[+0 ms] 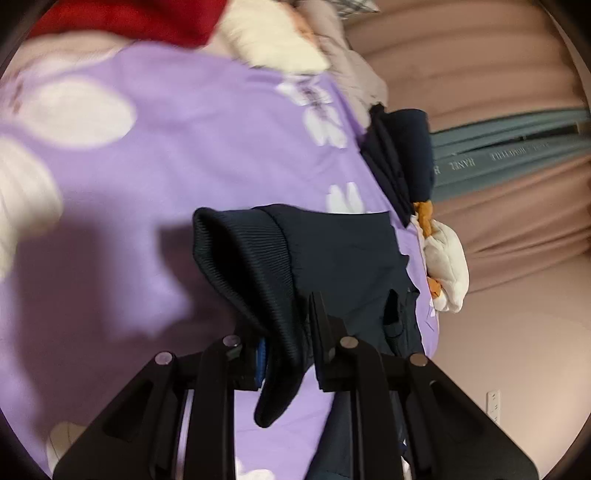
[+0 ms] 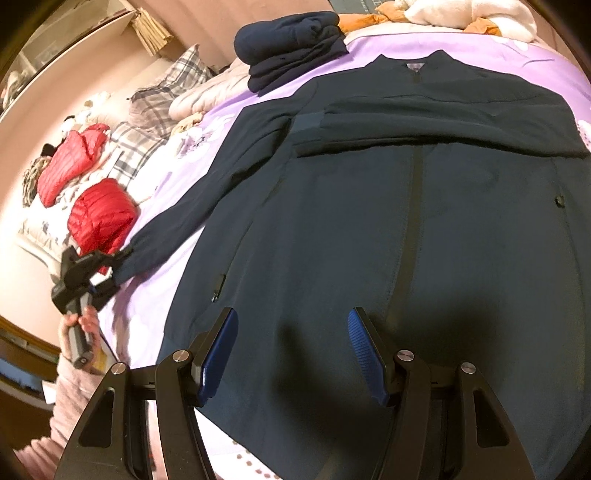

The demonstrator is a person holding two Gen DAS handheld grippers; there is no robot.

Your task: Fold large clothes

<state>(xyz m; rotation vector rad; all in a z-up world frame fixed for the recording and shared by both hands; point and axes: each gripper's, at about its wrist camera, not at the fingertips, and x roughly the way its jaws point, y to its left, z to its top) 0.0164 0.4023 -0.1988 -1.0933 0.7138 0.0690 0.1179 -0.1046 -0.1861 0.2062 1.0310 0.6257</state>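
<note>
A large navy jacket (image 2: pixel 369 206) lies front up on the purple bedspread (image 2: pixel 480 48). Its right sleeve is folded across the chest (image 2: pixel 424 125). Its left sleeve (image 2: pixel 192 210) stretches out to the left. My left gripper (image 1: pixel 284 347) is shut on that sleeve's ribbed cuff (image 1: pixel 247 266), seen close in the left wrist view; it also shows in the right wrist view (image 2: pixel 107 273) at the sleeve end. My right gripper (image 2: pixel 291 354) is open and empty, hovering above the jacket's lower hem.
A folded navy garment (image 2: pixel 291 44) sits at the bed's far side. Red down jackets (image 2: pixel 99 221), plaid pillows (image 2: pixel 162 96) and a white plush toy (image 2: pixel 476 14) lie around the bed. Pink curtains (image 1: pixel 498 74) hang beyond.
</note>
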